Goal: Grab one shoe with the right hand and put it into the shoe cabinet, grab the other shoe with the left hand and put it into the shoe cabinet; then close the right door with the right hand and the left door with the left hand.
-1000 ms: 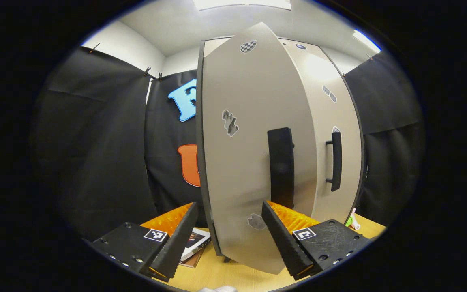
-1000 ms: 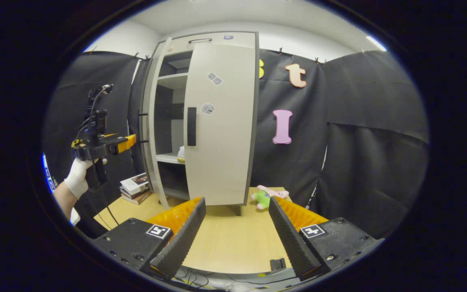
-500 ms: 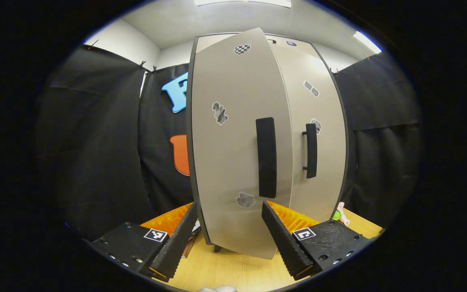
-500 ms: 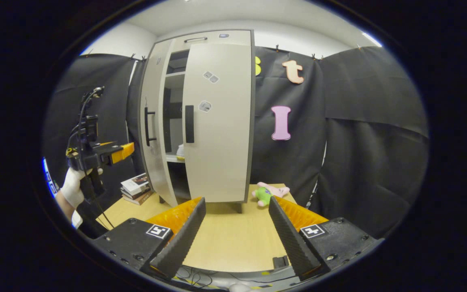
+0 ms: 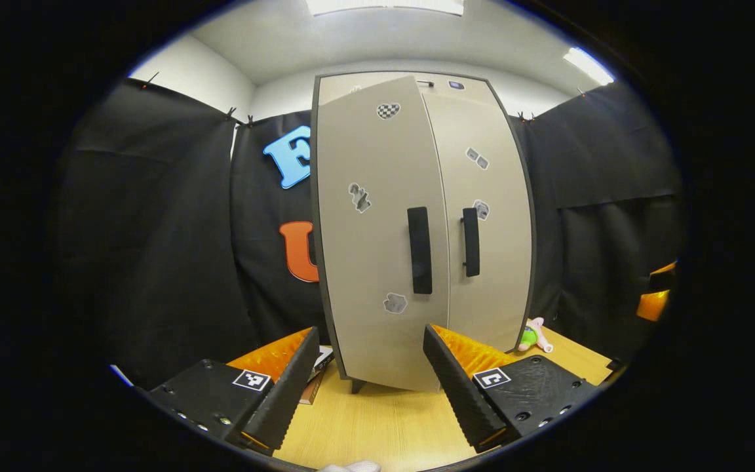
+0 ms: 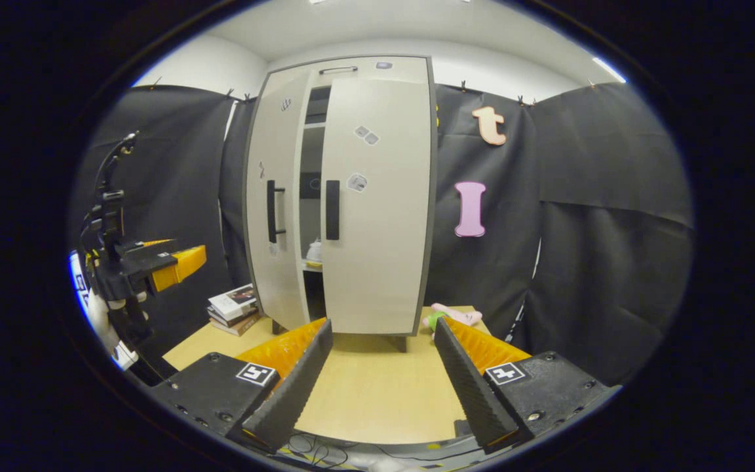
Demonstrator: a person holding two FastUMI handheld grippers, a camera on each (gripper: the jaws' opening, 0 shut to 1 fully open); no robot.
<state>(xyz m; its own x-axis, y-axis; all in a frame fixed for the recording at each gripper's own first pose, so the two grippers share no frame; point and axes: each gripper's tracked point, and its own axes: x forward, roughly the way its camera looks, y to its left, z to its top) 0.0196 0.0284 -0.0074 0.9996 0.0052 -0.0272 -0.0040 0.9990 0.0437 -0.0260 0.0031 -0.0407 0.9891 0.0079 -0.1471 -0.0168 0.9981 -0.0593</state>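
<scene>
Shoe cabinet [image 5: 384, 216] ahead of the fingers: smooth, matt panels. Table [image 6: 371, 387] beneath them: pale wood-grain finish.

In the right gripper view, the pale shoe [image 6: 314, 252] on the shelf inside the tall beige shoe cabinet [image 6: 377, 69] peeps through the narrow gap between the doors (the rest is hidden behind them). The green and pink plush toy [image 6: 451, 316] is partly covered by the right claw [image 6: 383, 377]. In the left gripper view, the stack of books [image 5: 318, 373] sits half behind the left claw [image 5: 371, 387].
</scene>
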